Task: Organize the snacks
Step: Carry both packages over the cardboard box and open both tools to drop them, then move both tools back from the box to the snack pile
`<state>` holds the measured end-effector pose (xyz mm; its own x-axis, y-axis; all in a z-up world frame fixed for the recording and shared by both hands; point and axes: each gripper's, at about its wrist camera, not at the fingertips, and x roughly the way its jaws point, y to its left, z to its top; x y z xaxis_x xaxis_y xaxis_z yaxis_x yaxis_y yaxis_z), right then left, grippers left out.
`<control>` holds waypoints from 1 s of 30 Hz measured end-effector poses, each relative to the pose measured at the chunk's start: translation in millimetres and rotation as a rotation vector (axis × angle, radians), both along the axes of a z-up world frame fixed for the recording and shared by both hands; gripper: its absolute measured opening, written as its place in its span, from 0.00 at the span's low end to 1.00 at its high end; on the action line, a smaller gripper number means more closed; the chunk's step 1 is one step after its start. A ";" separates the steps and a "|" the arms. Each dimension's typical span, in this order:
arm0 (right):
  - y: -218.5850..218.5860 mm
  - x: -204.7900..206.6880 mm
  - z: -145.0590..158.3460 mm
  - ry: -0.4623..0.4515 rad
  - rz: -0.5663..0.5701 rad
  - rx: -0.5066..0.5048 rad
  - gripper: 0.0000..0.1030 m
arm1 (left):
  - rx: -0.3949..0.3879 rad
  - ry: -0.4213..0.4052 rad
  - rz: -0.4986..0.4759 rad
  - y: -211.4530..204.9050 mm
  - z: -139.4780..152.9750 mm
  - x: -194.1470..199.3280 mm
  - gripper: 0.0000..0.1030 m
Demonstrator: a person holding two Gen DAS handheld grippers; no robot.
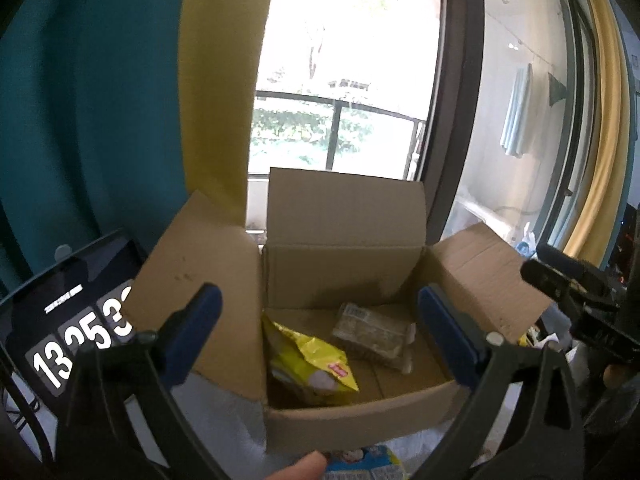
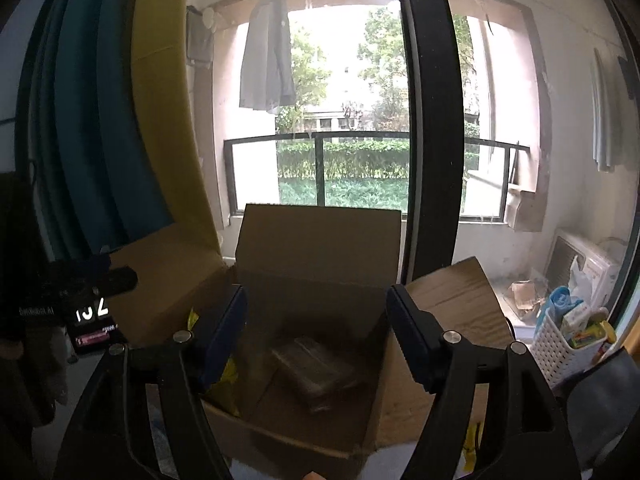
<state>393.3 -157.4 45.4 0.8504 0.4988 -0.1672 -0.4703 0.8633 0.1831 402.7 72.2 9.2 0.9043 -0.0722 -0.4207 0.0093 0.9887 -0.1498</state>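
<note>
An open cardboard box [image 1: 344, 216] stands in front of the window with its flaps up. Inside lie a yellow snack bag [image 1: 308, 364] on the left and a clear-wrapped brownish snack pack [image 1: 372, 334] on the right. My left gripper [image 1: 320, 332] is open and empty, hovering over the box's near side. A blue and yellow snack packet [image 1: 360, 460] lies just below it, before the box. My right gripper [image 2: 316, 336] is open and empty above the same box [image 2: 320, 240], where the wrapped pack [image 2: 316, 372] and a bit of the yellow bag [image 2: 228, 380] show.
A tablet showing clock digits [image 1: 76, 340] stands left of the box. A white basket with snack items [image 2: 568, 336] sits at the right by the window. Teal and yellow curtains [image 1: 120, 100] hang at the left. The other gripper's body [image 1: 580, 292] shows at the right.
</note>
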 end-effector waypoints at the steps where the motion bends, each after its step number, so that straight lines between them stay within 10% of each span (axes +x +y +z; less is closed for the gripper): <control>1: -0.9 -3.3 0.1 0.002 0.002 -0.002 0.73 | -0.004 -0.002 -0.001 0.5 0.8 -5.1 0.97; 30: -29.2 -139.7 -32.0 0.057 0.025 -0.018 0.73 | -0.021 -0.041 -0.054 -16.4 4.8 -159.4 0.97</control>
